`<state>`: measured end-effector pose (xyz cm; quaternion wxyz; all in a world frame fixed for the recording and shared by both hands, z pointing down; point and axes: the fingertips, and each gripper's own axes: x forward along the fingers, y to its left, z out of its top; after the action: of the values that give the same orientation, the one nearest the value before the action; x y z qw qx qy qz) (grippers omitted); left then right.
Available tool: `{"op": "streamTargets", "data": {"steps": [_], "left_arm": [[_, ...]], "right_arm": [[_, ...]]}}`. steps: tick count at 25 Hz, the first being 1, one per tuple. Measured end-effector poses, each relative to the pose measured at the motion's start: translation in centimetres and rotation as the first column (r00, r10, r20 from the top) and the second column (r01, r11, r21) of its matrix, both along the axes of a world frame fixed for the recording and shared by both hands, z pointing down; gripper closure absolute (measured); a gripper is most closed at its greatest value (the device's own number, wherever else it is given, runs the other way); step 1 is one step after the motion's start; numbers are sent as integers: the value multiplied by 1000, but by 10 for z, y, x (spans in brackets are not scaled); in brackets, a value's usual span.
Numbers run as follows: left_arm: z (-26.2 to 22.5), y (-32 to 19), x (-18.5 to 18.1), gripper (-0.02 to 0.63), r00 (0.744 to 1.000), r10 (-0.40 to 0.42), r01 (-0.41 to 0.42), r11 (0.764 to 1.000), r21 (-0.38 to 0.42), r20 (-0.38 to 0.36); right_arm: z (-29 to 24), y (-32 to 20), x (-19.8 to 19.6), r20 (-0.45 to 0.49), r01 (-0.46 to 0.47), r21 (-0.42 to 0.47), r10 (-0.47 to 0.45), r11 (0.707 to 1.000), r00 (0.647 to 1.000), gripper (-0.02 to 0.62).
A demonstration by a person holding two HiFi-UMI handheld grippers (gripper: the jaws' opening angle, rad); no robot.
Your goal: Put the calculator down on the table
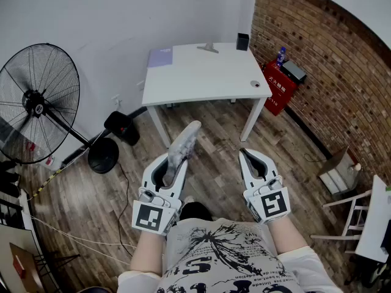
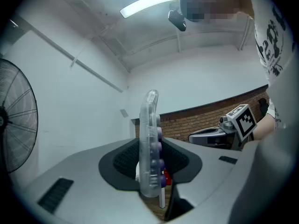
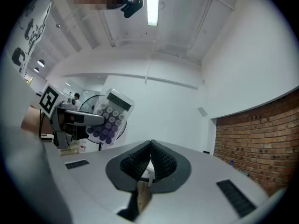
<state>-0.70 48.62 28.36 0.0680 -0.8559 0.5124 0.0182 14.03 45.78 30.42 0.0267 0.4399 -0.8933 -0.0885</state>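
The calculator (image 1: pixel 184 145) is a clear-cased one with purple keys, and it sticks up and forward out of my left gripper (image 1: pixel 173 162), above the wooden floor. In the left gripper view the calculator (image 2: pixel 150 143) stands edge-on, with my left gripper (image 2: pixel 150 148) shut on its lower part. The right gripper view shows the calculator's key face (image 3: pixel 110 117) off to the left. My right gripper (image 1: pixel 246 156) is level beside the left one, its pads (image 3: pixel 159 158) pressed together with nothing between them. The white table (image 1: pixel 183 84) stands ahead, beyond both grippers.
On the table lie a purple sheet (image 1: pixel 160 57), a black cup (image 1: pixel 242 41), a small grey object (image 1: pixel 208 47) and a small round thing (image 1: pixel 255 83). A large fan (image 1: pixel 36 102) and a black bag (image 1: pixel 122 127) are at the left. A red box (image 1: pixel 279 87) stands by the brick wall.
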Motion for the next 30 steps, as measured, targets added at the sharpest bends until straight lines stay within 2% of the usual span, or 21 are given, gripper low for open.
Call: {"op": "streamTargets", "data": {"steps": [4, 8, 12, 15, 20, 25, 30], "left_arm": [[-6, -3, 2, 468, 999, -12, 12, 1000, 8, -44], [2, -8, 5, 469, 1000, -5, 5, 1000, -10, -3], [-2, -16, 5, 469, 999, -16, 16, 1000, -8, -43], [8, -22, 7, 468, 1000, -16, 16, 999, -37, -6], [21, -47, 6, 468, 1000, -22, 22, 997, -70, 1], [42, -107, -14, 468, 1000, -20, 20, 995, -102, 0], [46, -204, -32, 468, 999, -15, 11, 993, -115, -36]], "right_arm": [[1, -2, 1, -3, 0, -3, 0, 1000, 1000, 581], [3, -8, 3, -2, 2, -7, -2, 1000, 1000, 581], [5, -14, 3, 3, 8, -15, -8, 1000, 1000, 581], [4, -22, 6, 43, 13, -20, -12, 1000, 999, 581], [25, -57, 11, 46, -7, -87, 11, 996, 999, 581], [41, -118, -5, 44, -19, -110, 24, 994, 999, 581], [51, -209, -24, 13, -31, -137, 34, 990, 999, 581]]}}
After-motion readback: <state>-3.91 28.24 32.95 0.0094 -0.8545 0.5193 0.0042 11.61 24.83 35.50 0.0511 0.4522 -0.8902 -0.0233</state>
